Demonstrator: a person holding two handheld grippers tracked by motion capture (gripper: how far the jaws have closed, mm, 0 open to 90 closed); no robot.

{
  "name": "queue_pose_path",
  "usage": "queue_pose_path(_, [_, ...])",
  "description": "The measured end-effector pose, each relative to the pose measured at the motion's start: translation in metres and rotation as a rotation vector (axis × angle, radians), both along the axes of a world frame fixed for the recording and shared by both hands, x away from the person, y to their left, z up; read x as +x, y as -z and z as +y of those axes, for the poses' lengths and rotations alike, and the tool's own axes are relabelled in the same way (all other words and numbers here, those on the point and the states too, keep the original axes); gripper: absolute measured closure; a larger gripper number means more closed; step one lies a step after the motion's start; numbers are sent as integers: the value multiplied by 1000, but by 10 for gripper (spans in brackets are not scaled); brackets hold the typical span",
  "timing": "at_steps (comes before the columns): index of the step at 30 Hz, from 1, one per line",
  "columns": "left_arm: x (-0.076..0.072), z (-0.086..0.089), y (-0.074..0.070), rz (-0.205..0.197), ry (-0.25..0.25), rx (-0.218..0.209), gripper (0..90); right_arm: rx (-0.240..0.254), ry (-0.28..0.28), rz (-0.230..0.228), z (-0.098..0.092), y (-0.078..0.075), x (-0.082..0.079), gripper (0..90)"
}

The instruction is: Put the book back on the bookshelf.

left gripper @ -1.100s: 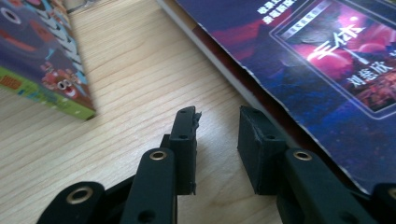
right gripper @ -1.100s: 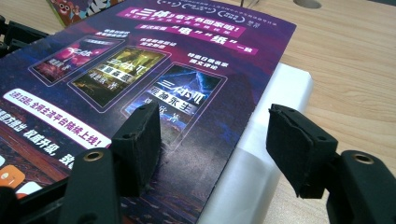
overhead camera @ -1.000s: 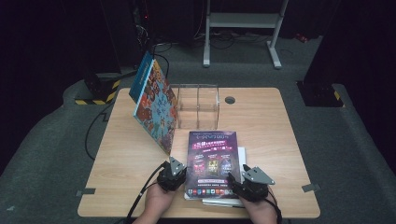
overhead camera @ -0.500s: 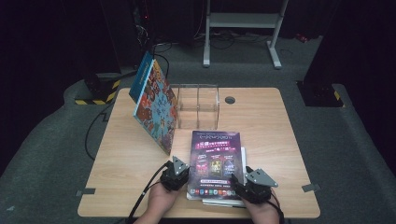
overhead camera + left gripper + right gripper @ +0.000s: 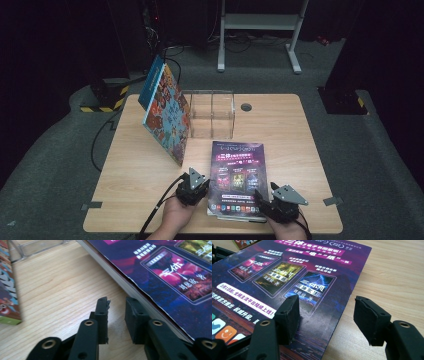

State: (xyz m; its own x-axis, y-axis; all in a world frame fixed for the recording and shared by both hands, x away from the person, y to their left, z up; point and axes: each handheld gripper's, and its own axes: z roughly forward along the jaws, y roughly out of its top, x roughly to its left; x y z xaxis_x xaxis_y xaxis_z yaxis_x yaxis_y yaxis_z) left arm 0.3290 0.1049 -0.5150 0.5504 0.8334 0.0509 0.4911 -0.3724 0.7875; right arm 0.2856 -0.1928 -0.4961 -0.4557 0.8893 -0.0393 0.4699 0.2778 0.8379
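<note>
at the far left of the table a colourful book is propped tilted against a clear plastic box. nearer the front edge, a purple magazine lies flat on a paler stack of pages, between the two grippers.

the left gripper is seen just beside the magazine's left edge. in the left gripper view its jaws stand narrowly apart over bare wood, with nothing between them, and its right jaw is close against the page edges. its jaws have just been opening a little, still with nothing between them.

the magazine is judged thin, light and floppy, with a glossy cover that is likely slippery. if lifted by one corner alone it would probably sag or fan open, and the cover might slide off the stack below. hold is best taken at both side edges, near the front corners, with one jaw slipped beneath the pages.

the right gripper is seen at the right front corner. in the right gripper view its jaws stand wide, straddling the right edge of the cover, one jaw over the print and one over the wood, with nothing clamped.

what lies under the magazine cannot be made out beyond its pale edges. the small print is too blurred to read.
</note>
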Motion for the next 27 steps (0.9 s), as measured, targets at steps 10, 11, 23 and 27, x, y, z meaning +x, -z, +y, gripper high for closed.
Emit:
queue_pose_path(10, [-5, 7, -1, -26, -54, 5, 580, 46, 6, 13, 2, 1, 25, 321])
queue_pose_path(11, [-6, 10, -2, -31, -62, 2, 559, 51, 5, 20, 2, 2, 29, 312])
queue_pose_path(23, [-21, 10, -17, -80, -32, -136, 411, 156, -11, 83, 1, 9, 55, 241])
queue_pose_path(27, [-23, 5, -14, -63, 1, -125, 393, 171, -17, 90, 2, 11, 59, 209])
